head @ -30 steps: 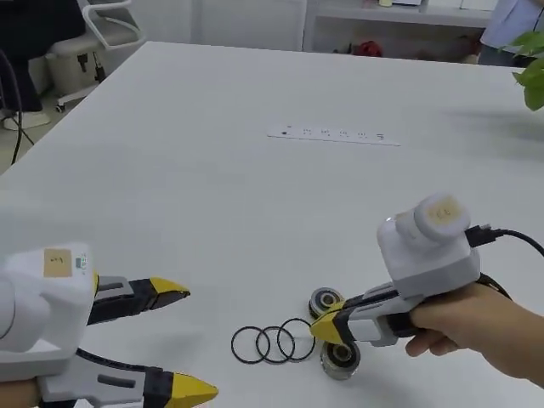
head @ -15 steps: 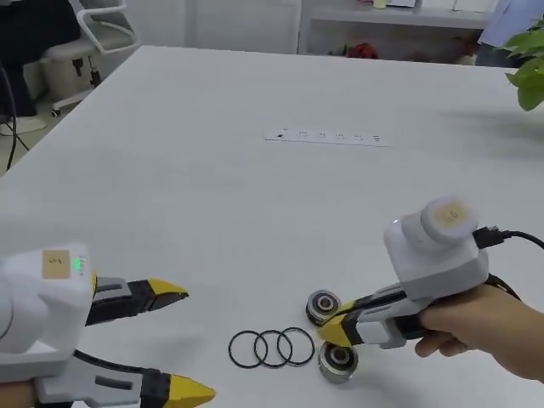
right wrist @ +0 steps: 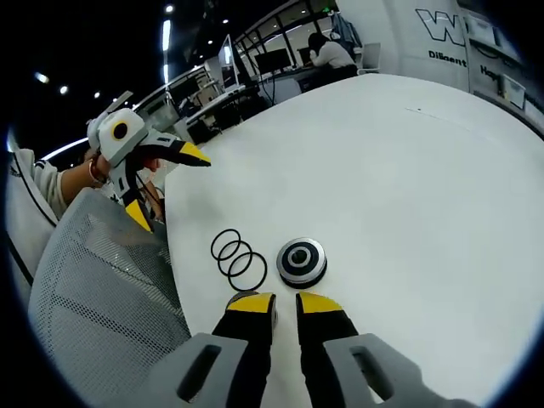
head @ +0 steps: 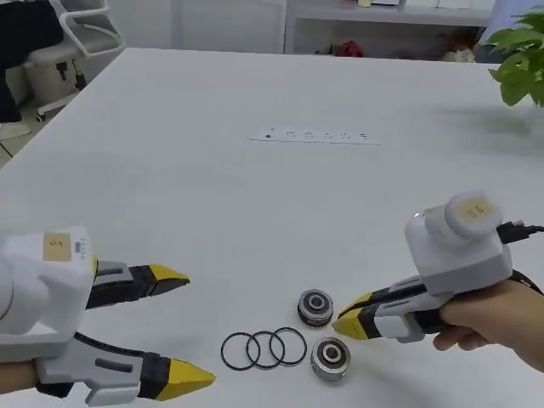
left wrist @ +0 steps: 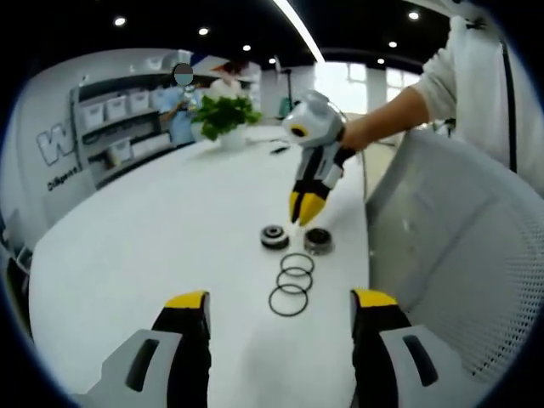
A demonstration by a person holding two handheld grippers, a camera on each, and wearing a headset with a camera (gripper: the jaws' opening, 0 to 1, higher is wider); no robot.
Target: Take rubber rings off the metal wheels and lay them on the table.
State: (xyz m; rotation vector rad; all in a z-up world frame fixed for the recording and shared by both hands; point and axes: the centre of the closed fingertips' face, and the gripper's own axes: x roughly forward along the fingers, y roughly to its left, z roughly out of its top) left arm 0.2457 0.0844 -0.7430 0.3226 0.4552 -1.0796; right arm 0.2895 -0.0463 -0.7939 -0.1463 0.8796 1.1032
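Observation:
Two metal wheels lie on the white table (head: pixel 212 195), one farther (head: pixel 315 307) and one nearer (head: pixel 330 358). Three thin black rubber rings (head: pixel 263 348) lie overlapping in a row just left of them. My right gripper (head: pixel 342 321) hovers to the right of the wheels, shut, with nothing in it and its tips just clear of both. My left gripper (head: pixel 183 325) is open and empty at the lower left, short of the rings. The left gripper view shows the wheels (left wrist: pixel 274 236) (left wrist: pixel 317 240), the rings (left wrist: pixel 291 280) and the right gripper (left wrist: pixel 304 208). The right gripper view has one wheel (right wrist: pixel 302 261) and the rings (right wrist: pixel 238 257).
A white power strip (head: pixel 310 136) is set flush in the table's middle. Plant leaves (head: pixel 518 59) hang over the far right corner, and an office chair (head: pixel 72 42) stands beyond the far left edge. A grey mesh chair (right wrist: pixel 102 289) is by the near edge.
My right gripper has drawn back to the right, off the wheels, so the near wheel now lies uncovered. The left gripper has held its place, still open.

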